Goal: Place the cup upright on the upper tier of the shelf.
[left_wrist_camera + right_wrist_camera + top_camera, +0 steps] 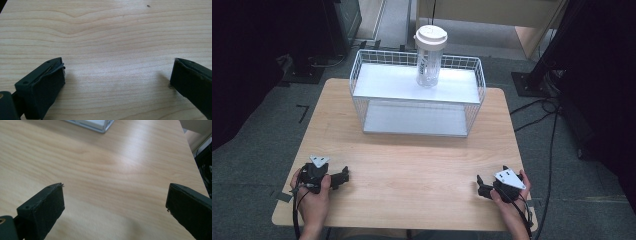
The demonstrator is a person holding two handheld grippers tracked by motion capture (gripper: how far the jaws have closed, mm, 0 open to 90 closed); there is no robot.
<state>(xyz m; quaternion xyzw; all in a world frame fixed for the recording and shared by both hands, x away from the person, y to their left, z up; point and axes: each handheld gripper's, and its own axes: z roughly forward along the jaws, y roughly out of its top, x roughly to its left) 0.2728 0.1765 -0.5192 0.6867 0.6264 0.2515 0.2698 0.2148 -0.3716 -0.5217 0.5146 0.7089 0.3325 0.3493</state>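
A: Your left gripper (117, 82) has its jaws spread wide with nothing between them, only pale wood grain of the worktop (107, 37) under them. Your right gripper (115, 207) is the same: jaws released, bare wood between.

B: And where do your hands sit?

A: In the high view your left gripper (331, 178) rests near the front left corner of the worktop (412, 165), jaws pointing inward. Your right gripper (486, 187) rests near the front right corner, jaws also pointing inward. The two are well apart.

B: What is nearest to you?

A: A white wire basket (362, 80) stands at the far middle of the worktop, well apart from both grippers. Its corner (100, 127) shows at the top of the right gripper view. A clear cup (429, 65) with a white lid (431, 36) stands upright on the basket's upper shelf, right of centre.

B: And the room?

A: Grey carpet (257, 150) around you, black cables (542, 115) trailing on the right, dark stands at both far sides.
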